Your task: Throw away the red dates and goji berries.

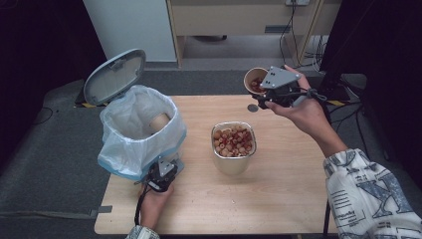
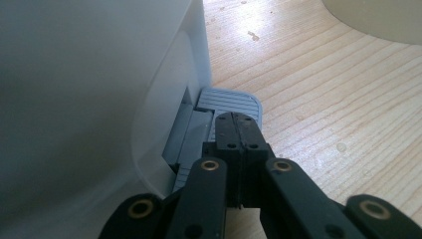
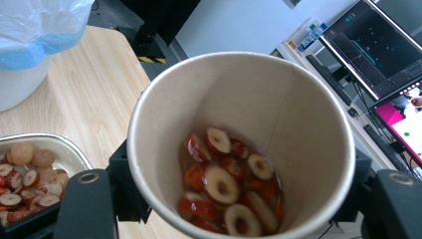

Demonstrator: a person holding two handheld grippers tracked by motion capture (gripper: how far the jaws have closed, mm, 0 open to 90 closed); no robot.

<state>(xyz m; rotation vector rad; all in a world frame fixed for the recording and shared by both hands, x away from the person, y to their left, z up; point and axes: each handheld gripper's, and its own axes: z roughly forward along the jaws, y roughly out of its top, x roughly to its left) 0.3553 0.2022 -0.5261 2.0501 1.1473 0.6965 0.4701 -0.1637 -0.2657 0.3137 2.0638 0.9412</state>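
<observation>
Cup point(image 3: 239, 144) sits between the jaws of my right tongs point(image 1: 272, 94), which pinch it by its sides and hold it up over the far edge of the table point(image 1: 278, 199). Along those jaws I look straight down into it: red and white fruit slices point(image 3: 226, 186) lie wet at its bottom. Below and to the left of the cup, on the table, stands the metal tin point(image 1: 234, 147), filled with more of the fruit. A small coin-like disc point(image 1: 253, 107) lies on the wood just under my right tongs.

My left tongs point(image 2: 239, 130) are pressed together with nothing between them, tips resting on the grey ribbed pedal point(image 2: 231, 102) at the foot of the bin point(image 1: 137, 129). The bin's white wall rises just to the left of these jaws. From above, its lid point(image 1: 114, 75) stands open, a bag point(image 1: 117, 149) lines it, and another cup point(image 1: 160, 121) lies inside.
</observation>
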